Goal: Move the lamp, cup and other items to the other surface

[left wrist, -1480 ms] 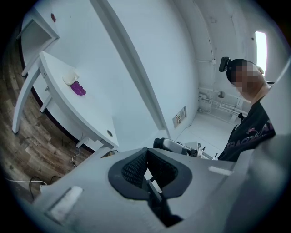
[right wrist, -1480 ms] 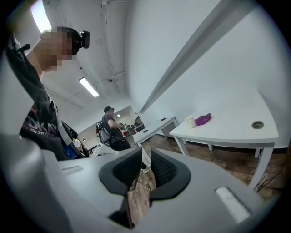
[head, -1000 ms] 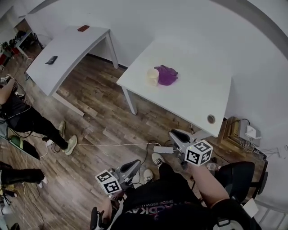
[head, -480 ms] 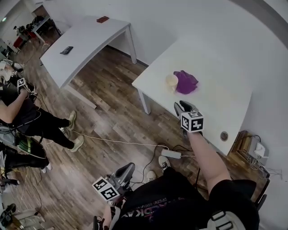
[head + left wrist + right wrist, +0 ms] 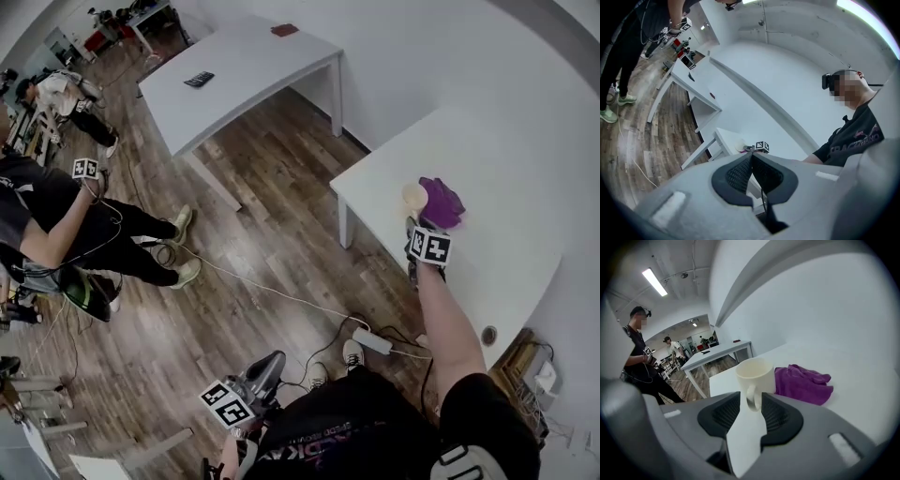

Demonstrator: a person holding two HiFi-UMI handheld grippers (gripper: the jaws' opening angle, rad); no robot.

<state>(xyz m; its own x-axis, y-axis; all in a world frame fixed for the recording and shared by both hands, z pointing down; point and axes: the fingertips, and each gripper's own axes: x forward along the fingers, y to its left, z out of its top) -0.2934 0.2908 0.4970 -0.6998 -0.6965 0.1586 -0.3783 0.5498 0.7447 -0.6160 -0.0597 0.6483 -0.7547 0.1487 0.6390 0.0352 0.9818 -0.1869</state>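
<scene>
A cream cup (image 5: 413,195) stands on the near white table (image 5: 506,187), with a crumpled purple cloth (image 5: 442,202) touching its right side. My right gripper (image 5: 412,225) reaches over the table's edge to the cup. In the right gripper view the cup (image 5: 754,373) turns its handle toward my right gripper (image 5: 751,397). Its jaws are open and have just been opening; the handle sits at the gap between the tips and no pad presses on it. The cloth (image 5: 804,383) lies right of the cup. My left gripper (image 5: 272,361) hangs low by my body; seen from its own camera, my left gripper (image 5: 751,155) is shut and empty.
A second white table (image 5: 244,75) stands farther off, with a dark flat item (image 5: 199,79) and a red one (image 5: 284,30) on it. A person (image 5: 56,216) stands at the left. A power strip (image 5: 373,340) and its cable lie on the wooden floor.
My right gripper has travelled from beside my body out over the near table to the cup, its jaws wider. The head view has swung; the left gripper stays low.
</scene>
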